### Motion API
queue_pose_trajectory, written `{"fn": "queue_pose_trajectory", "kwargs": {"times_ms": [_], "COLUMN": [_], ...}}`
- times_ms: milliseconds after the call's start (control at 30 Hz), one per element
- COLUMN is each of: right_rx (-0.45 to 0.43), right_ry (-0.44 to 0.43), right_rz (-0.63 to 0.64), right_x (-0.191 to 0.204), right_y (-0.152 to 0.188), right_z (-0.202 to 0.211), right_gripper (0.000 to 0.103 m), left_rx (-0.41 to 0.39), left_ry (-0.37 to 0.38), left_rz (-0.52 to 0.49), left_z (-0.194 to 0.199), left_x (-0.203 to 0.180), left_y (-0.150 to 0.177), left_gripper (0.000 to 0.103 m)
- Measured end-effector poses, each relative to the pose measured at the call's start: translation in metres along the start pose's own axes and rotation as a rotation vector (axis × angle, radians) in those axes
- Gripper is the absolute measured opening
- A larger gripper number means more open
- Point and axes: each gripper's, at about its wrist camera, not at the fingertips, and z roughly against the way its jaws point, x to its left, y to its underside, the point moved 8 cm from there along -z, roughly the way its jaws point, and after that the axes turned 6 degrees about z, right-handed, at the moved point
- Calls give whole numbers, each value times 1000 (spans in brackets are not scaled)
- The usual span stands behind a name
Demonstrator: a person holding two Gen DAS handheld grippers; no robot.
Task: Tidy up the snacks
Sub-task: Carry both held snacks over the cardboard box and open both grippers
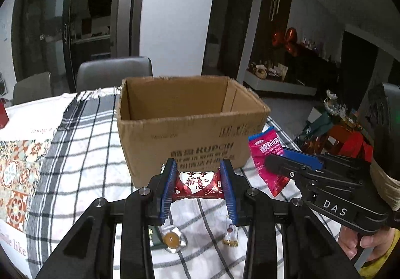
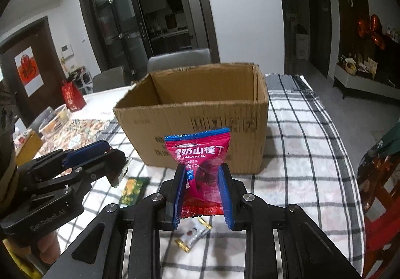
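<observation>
An open cardboard box stands on the checked tablecloth, straight ahead of both grippers. My left gripper is shut on a dark red heart-print candy packet, held crosswise above the cloth in front of the box. My right gripper is shut on a pink hawthorn snack packet that stands upright between the blue pads. In the left wrist view the right gripper and its pink packet hang at the right. In the right wrist view the left gripper shows at the left.
Loose sweets lie on the cloth below the grippers: a round amber candy, a small clear-wrapped one and a green packet. Grey chairs stand behind the table. A red bag and a basket sit far left.
</observation>
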Motion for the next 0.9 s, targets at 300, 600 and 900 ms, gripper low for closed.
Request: {"fn": "queue_pose_trajectory", "kwargs": {"times_ms": [300, 600, 900], "right_rx": [-60, -115, -130], "right_ry": [-10, -7, 12], "right_rz": [-19, -15, 8], "right_x": [0, 1, -5], "right_y": [-31, -65, -95], "right_z": [8, 11, 1], "right_gripper": [27, 27, 27], "left_rx": [-57, -113, -129], "left_ry": [-9, -20, -36], "left_rz": [-35, -75, -110], "left_z": [8, 12, -4], "left_x": [0, 3, 7], "left_y": [-31, -69, -97], "left_gripper": [35, 35, 35]}}
